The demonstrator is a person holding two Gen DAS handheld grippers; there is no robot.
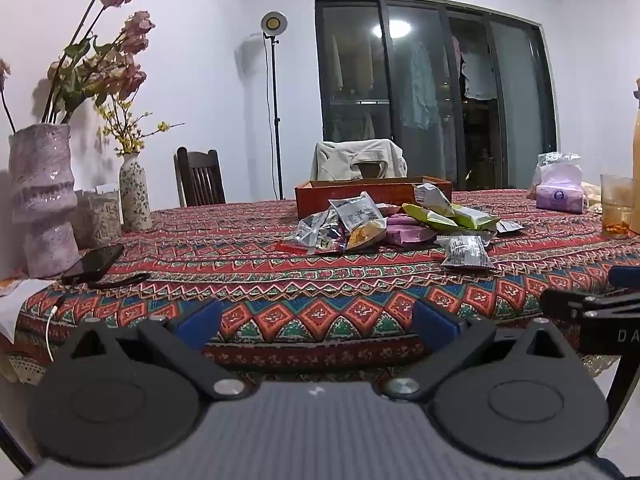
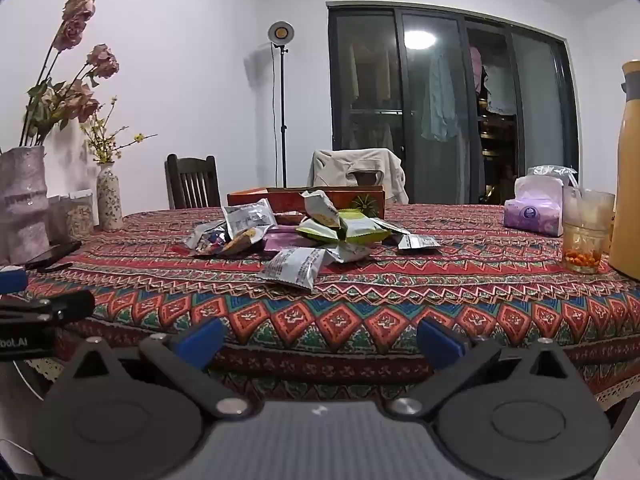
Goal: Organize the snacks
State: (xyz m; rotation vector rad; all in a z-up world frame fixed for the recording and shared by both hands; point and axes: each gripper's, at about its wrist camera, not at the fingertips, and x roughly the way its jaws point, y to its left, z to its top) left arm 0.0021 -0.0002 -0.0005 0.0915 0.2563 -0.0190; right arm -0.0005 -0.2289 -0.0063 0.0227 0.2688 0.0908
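blue-padded left tongs (image 1: 318,326) hovering spread wide and empty at the near edge of the desk (image 1: 280,272), over the patterned tablecloth. from the left wrist view, seeing the snack packets (image 1: 394,224) heaped mid-desk, well apart from the tongs, just in front of a red wooden box (image 1: 372,196). also showing a silver packet (image 1: 466,252) lying alone nearest the tongs, a black phone (image 1: 94,264) beside a pink vase (image 1: 42,200) at left, and a purple tissue pack (image 1: 560,196) at far right.

from the right wrist view, showing right tongs (image 2: 320,342) likewise gaping, gripping nothing, short of the pile. catching a silver packet (image 2: 294,266) lying closest, green packets (image 2: 344,230) stacked behind it, the box (image 2: 304,200) beyond, and a glass (image 2: 584,236) beside a yellow bottle (image 2: 628,168) at right.
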